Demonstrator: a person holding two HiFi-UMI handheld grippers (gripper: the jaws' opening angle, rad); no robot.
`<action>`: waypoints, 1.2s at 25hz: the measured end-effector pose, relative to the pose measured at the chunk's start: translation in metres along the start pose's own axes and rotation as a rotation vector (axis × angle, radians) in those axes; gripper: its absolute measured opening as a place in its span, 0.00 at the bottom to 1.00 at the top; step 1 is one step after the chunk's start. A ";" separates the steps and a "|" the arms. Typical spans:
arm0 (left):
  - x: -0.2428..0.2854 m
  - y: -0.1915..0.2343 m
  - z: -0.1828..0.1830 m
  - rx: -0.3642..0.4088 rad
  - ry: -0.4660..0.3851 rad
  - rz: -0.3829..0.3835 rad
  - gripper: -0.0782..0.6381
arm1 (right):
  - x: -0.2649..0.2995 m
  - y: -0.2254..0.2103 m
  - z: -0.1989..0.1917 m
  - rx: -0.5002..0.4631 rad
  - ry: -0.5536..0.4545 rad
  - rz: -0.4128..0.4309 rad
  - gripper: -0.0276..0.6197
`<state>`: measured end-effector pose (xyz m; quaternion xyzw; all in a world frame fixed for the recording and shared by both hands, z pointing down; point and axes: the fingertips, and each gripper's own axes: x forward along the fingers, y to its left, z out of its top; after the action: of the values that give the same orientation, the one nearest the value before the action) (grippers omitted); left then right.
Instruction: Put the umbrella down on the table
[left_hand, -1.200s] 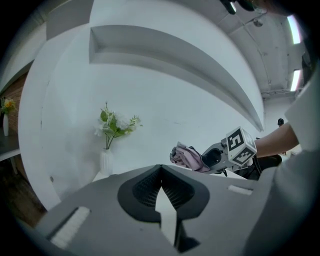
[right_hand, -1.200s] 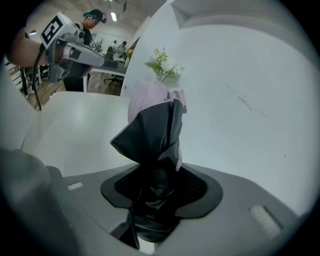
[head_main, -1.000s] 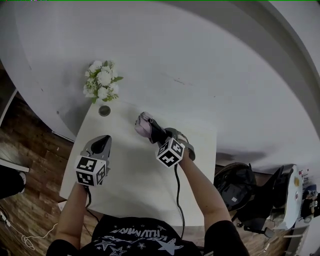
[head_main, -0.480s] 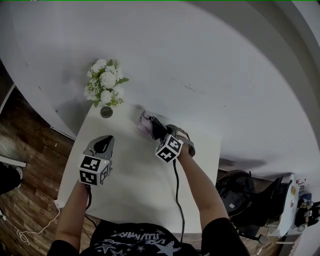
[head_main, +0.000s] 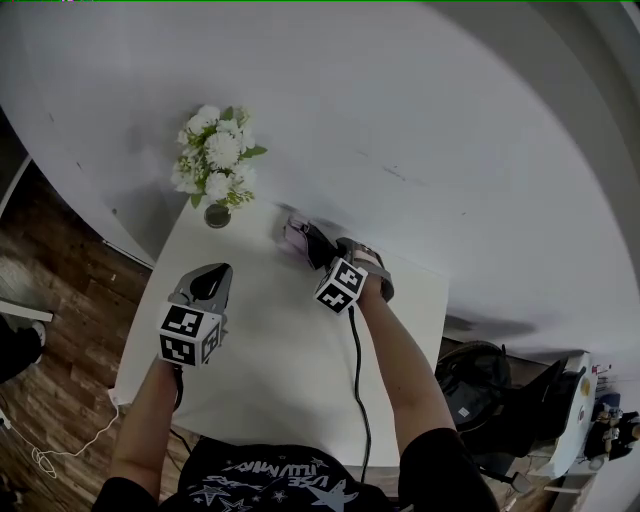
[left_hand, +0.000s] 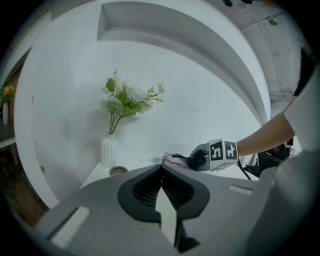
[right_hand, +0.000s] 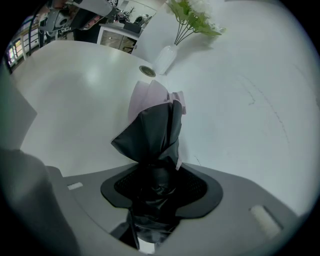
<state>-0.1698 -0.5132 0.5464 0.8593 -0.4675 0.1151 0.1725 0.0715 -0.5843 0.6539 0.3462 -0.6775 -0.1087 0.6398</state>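
My right gripper (head_main: 320, 253) is shut on a folded black and pink umbrella (head_main: 297, 238), held by its black end over the far part of the white table (head_main: 280, 370). In the right gripper view the umbrella (right_hand: 152, 127) sticks out from the right gripper (right_hand: 157, 175) toward the wall. Whether its pink tip touches the table I cannot tell. My left gripper (head_main: 205, 284) hovers over the table's left side. Its jaws meet with nothing between them in the left gripper view, where the left gripper (left_hand: 161, 170) points at the umbrella (left_hand: 174, 161).
A white vase of flowers (head_main: 215, 165) stands at the table's far left corner, with a small round dish (head_main: 217, 215) beside it. A curved white wall (head_main: 420, 120) runs close behind the table. Wooden floor (head_main: 60, 340) lies left; dark bags (head_main: 480, 380) sit right.
My right gripper has carried the umbrella lower and toward the table's far edge, rolling a little. The left gripper has drifted slightly forward and down.
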 end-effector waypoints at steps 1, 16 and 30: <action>0.000 0.001 -0.001 -0.001 0.002 0.002 0.11 | 0.001 -0.001 0.001 0.003 -0.003 0.004 0.39; 0.001 0.002 -0.006 -0.009 0.018 0.018 0.11 | 0.013 -0.003 0.003 -0.007 0.002 -0.007 0.40; -0.010 -0.009 0.001 0.000 0.004 0.015 0.11 | 0.004 -0.001 0.003 -0.005 -0.012 -0.126 0.45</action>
<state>-0.1678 -0.5018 0.5399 0.8555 -0.4737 0.1179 0.1725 0.0694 -0.5884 0.6561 0.3859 -0.6580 -0.1527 0.6284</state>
